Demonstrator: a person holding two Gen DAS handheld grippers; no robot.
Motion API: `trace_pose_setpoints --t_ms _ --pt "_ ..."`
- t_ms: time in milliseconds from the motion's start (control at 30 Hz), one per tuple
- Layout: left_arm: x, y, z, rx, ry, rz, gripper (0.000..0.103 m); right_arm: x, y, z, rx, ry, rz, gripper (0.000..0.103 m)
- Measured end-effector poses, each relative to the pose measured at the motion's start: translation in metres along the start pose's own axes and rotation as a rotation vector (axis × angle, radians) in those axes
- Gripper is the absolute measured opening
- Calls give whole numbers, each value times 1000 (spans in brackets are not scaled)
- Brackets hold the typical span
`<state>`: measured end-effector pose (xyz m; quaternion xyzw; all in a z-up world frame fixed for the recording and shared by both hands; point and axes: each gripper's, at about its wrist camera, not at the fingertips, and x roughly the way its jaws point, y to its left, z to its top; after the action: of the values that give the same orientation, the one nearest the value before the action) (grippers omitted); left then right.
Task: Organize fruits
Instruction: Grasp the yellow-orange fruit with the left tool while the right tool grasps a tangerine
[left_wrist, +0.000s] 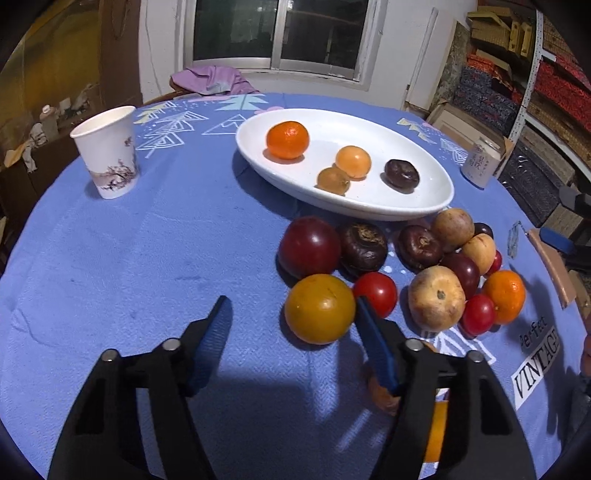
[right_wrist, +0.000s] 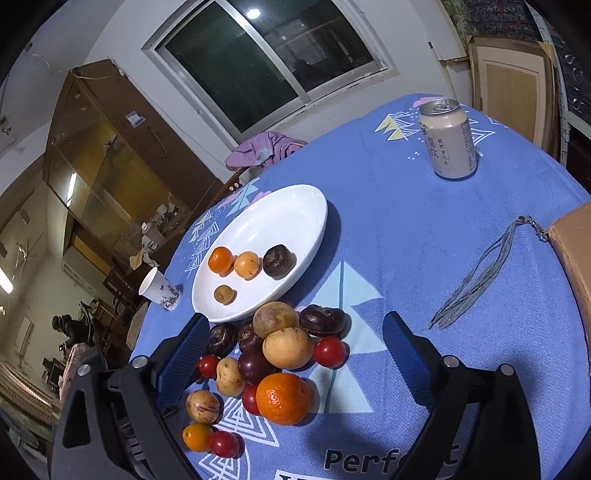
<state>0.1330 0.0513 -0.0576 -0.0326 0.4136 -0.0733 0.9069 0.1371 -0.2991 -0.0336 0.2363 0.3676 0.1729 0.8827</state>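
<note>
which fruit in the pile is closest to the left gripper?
The yellow-orange round fruit at the pile's near-left corner. It sits just ahead of the open left gripper, by its right finger; the dark red plum lies behind it.

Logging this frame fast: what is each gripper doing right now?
Left gripper: open, holding nothing, beside the yellow-orange fruit.
Right gripper: open, holding nothing, over the fruit pile.

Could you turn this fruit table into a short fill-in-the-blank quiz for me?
1. The white oval plate holds ____ fruits.
2. The paper cup stands on a ____ tablecloth.
3. The jaws of the left gripper and the right gripper both stand ____.
4. The drink can stands ____.

Missing words: four; blue; open; upright
</note>
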Motion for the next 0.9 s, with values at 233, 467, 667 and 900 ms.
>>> trace_pose_setpoints --t_ms 233,467,667,900 --pt "8 -6 4 10 14 -42 48 4 1 -2 -10 15 -13 96" --pt "9 -11 2 25 24 -83 37 4 7 -4 -42 18 -23 96" --pt "-10 1 2 -11 -25 -35 37 2 22 -16 -134 40 1 96" --pt "-26 13 7 -58 -66 -34 37 31 20 -50 -137 233 60 69"
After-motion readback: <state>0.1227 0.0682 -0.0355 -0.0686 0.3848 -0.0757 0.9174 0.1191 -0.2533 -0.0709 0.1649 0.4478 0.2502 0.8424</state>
